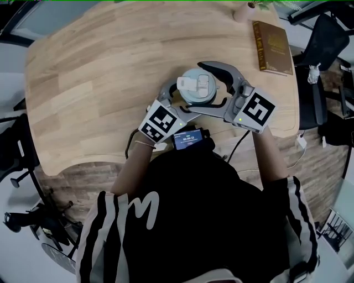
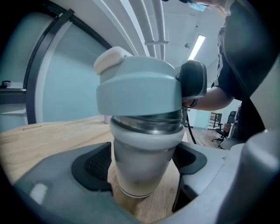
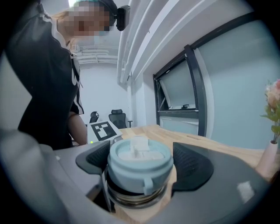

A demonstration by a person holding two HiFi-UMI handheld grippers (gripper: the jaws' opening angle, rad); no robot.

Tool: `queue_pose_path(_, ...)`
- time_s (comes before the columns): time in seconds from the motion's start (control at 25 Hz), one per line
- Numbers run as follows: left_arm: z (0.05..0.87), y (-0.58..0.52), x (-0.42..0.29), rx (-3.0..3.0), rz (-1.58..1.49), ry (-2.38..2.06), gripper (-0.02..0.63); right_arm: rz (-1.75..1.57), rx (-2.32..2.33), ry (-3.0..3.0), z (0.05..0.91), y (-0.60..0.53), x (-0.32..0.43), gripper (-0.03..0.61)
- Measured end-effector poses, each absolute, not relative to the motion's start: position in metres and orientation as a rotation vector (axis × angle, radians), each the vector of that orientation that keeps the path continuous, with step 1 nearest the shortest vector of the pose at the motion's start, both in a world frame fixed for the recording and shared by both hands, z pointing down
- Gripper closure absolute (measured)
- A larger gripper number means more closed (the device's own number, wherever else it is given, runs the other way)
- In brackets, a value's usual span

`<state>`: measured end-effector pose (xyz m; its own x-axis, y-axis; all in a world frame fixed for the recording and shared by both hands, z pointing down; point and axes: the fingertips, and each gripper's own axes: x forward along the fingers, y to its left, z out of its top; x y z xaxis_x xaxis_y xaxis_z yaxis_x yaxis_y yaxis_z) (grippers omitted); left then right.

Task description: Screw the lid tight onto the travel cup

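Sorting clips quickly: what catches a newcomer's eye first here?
The travel cup stands in the middle of the wooden table, its pale blue lid clasped by the right claw while the left claw grips the body below. A brown book lies near the table's far right edge.

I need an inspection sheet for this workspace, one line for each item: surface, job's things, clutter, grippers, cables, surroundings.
Surface: light wooden table with a rounded edge.
Job's things: travel cup upright near the person; lid on top, metal thread showing under it.
Clutter: brown book and pink vase at the far edge.
Grippers: left gripper shut on the travel cup's body; right gripper shut on the lid.
Cables: black cable hangs off the near edge.
Surroundings: office chair beside the table; glass wall behind.
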<state>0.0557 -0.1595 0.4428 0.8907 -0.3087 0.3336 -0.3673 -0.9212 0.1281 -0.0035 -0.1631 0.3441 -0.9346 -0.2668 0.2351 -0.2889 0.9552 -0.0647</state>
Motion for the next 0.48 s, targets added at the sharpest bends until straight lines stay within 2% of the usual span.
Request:
queue_pose_path(0.08, 0.4420, -0.1582, 0.0568, 2.884, 0.447, -0.504, 0.196, 0.127, 0.417, -2.891, 0.3451, -0.1631, -0.0011, 0.135)
queue_pose_path(0.48, 0.4425, -0.1581, 0.0565, 2.895, 0.430, -0.511, 0.196, 0.130, 0.448, -2.930, 0.3372, -0.1554, 0.0004, 0.135)
